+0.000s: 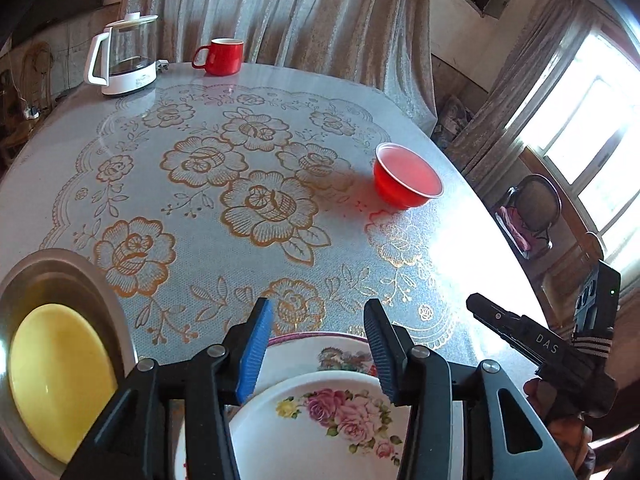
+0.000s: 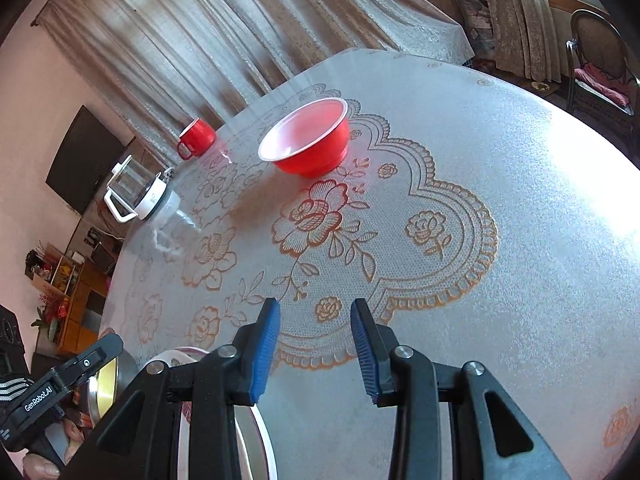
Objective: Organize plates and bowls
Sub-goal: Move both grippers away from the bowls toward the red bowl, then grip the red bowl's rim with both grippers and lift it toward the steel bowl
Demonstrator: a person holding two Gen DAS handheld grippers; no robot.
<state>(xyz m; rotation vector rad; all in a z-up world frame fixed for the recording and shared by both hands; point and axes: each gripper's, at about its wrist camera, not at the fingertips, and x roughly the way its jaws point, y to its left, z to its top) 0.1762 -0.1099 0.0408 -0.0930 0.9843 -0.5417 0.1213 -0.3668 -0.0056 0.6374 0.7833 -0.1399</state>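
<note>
A red bowl [image 1: 408, 178] stands upright on the table's right side; it also shows in the right wrist view [image 2: 308, 144], far ahead. My left gripper [image 1: 318, 346] is open and empty above a small white floral plate [image 1: 320, 428] that lies on a larger floral plate [image 1: 316, 350]. A yellow plate [image 1: 56, 376] lies inside a metal dish [image 1: 52, 276] at the left. My right gripper [image 2: 316, 348] is open and empty over bare tablecloth, right of the stacked plates [image 2: 260, 428] and the metal dish [image 2: 120, 372].
A red mug [image 1: 222, 56] and a glass kettle [image 1: 124, 58] stand at the table's far edge. The round table [image 1: 240, 168] has a floral lace-pattern cover. A chair [image 1: 532, 216] stands beyond the right edge by the window.
</note>
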